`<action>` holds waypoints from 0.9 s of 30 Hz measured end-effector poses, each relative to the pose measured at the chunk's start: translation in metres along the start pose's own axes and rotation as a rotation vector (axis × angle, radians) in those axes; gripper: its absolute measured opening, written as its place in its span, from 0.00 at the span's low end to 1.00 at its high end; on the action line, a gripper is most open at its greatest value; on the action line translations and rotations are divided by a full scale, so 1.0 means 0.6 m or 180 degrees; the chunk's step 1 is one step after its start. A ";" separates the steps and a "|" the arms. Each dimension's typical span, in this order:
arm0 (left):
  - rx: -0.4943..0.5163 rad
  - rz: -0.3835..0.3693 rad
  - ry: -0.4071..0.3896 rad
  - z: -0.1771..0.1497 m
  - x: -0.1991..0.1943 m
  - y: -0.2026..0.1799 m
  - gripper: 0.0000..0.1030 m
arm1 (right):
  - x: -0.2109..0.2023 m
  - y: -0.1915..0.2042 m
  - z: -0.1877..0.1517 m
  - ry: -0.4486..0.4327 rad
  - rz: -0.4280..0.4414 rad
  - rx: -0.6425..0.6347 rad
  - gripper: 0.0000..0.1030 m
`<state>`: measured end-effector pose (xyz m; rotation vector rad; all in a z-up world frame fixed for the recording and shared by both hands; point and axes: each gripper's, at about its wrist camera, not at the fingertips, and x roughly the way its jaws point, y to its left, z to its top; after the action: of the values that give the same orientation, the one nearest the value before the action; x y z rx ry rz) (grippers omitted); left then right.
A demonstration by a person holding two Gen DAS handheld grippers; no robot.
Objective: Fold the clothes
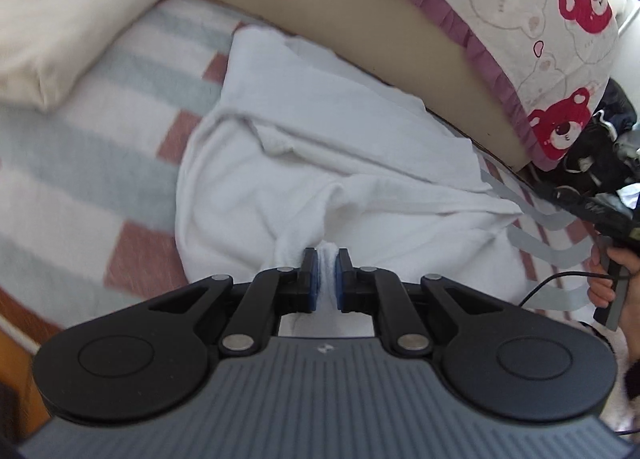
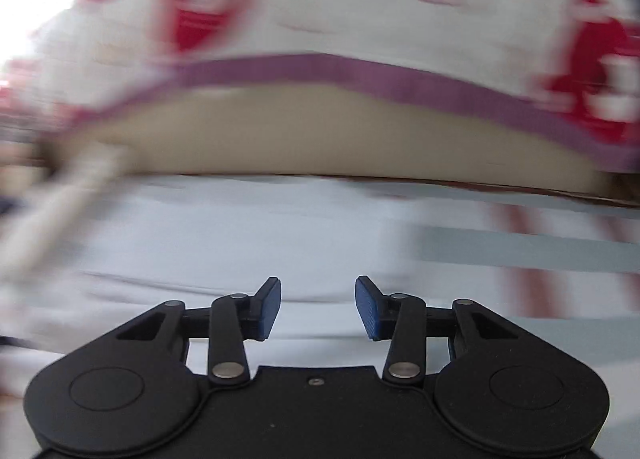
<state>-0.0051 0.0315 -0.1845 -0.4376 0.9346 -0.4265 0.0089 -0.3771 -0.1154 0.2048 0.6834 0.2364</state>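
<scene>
A white garment (image 1: 320,147) lies rumpled on the striped bed cover (image 1: 80,163), partly folded over itself. My left gripper (image 1: 328,259) is shut on a pinched fold at the garment's near edge, with white cloth showing between the blue pads (image 1: 313,279). The right wrist view is heavily blurred. There my right gripper (image 2: 318,291) is open over the white garment (image 2: 224,243), with nothing between its fingers. At the right edge of the left wrist view a hand (image 1: 616,279) holds the other gripper's black handle beside the garment.
A beige headboard (image 1: 360,19) runs behind the garment, with a bear-print pillow (image 1: 540,19) edged in purple on it. A cream pillow (image 1: 80,11) lies at the far left. Dark items (image 1: 608,139) and a cable (image 1: 560,283) sit at the right. A wooden bed edge (image 1: 16,339) shows bottom left.
</scene>
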 end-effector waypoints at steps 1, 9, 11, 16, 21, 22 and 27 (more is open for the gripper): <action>-0.0045 -0.0071 0.0003 -0.003 -0.001 0.003 0.08 | 0.018 0.033 0.003 0.0172 0.0432 -0.0010 0.46; -0.0209 -0.0878 -0.0536 -0.005 -0.075 0.012 0.08 | 0.211 0.182 -0.003 0.1473 0.1565 0.0497 0.48; -0.0195 -0.1051 -0.0660 -0.001 -0.087 0.013 0.08 | 0.245 0.169 -0.030 0.1790 0.1774 0.0963 0.50; -0.0372 -0.1080 -0.0556 0.001 -0.067 0.031 0.08 | 0.239 0.137 -0.139 0.2176 0.2450 0.2088 0.54; -0.0631 -0.1003 -0.0424 0.000 -0.043 0.050 0.10 | 0.212 0.155 -0.169 0.2142 0.2691 0.2033 0.54; -0.0684 -0.0937 -0.0390 0.003 -0.038 0.052 0.11 | 0.207 0.162 -0.168 0.2117 0.2710 0.1941 0.55; -0.0721 -0.0517 -0.0195 0.016 -0.030 0.056 0.18 | 0.171 0.204 -0.151 0.1911 0.2689 0.1230 0.55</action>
<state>-0.0012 0.0706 -0.1852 -0.7328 0.8946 -0.4538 0.0094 -0.2215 -0.2131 0.8165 1.2133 1.0040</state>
